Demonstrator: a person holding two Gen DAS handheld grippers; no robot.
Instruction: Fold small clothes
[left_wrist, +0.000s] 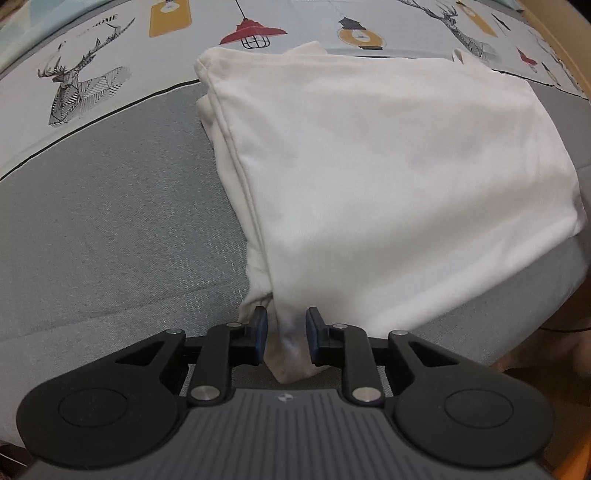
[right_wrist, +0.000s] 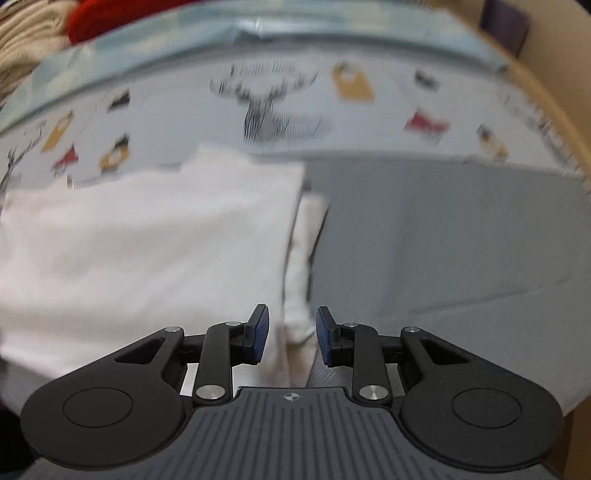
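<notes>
Your left wrist camera looks forward, low and close, over the near left corner of the folded white cotton garment (left_wrist: 388, 177) on the grey woven mat (left_wrist: 110, 221). Your right wrist camera, blurred, faces the same way from its near right corner; both views share garment, mat and the lamp-and-deer printed sheet (right_wrist: 388, 125).

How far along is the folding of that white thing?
The white garment already lies folded into layers on the grey surface. The left gripper and right gripper are open, each straddling a near corner of it. Left: probably closing on the corners for another fold.
</notes>
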